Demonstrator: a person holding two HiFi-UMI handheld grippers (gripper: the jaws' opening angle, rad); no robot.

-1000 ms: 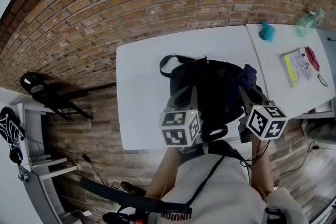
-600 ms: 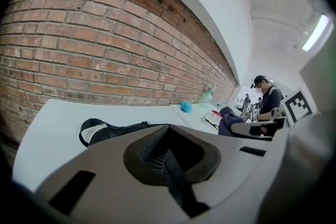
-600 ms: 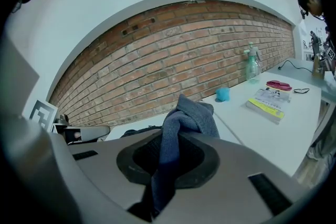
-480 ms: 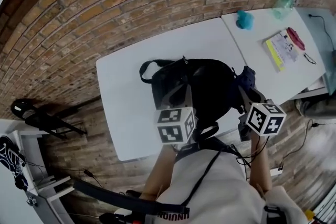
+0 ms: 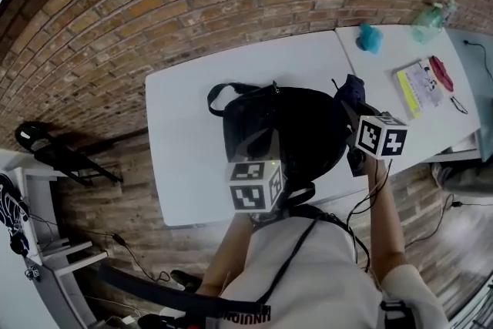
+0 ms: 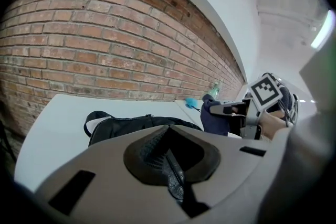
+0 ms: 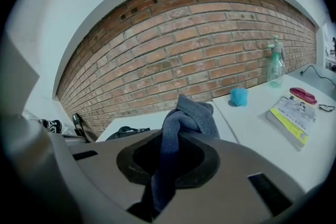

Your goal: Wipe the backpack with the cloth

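Note:
A black backpack (image 5: 296,127) lies on the white table (image 5: 185,135), its carry loop (image 5: 223,92) pointing left. My left gripper (image 5: 264,139) sits over the bag's near side; in the left gripper view it (image 6: 169,157) is shut on a fold of the backpack's black fabric (image 6: 173,178). My right gripper (image 5: 353,105) is at the bag's right edge, shut on a dark blue-grey cloth (image 5: 350,88). In the right gripper view the cloth (image 7: 189,118) bunches up out of the shut jaws, and the backpack (image 7: 126,132) shows low at the left.
A second white table (image 5: 385,96) adjoins on the right, holding a teal object (image 5: 370,37), a spray bottle (image 5: 428,14), a booklet (image 5: 420,81) and a red item (image 5: 441,73). A brick wall (image 5: 192,4) runs behind both tables. A black stand (image 5: 54,150) is on the floor at left.
My right gripper has moved farther away and up along the backpack's right side, carrying the cloth. The left gripper has kept its hold on the bag's near side.

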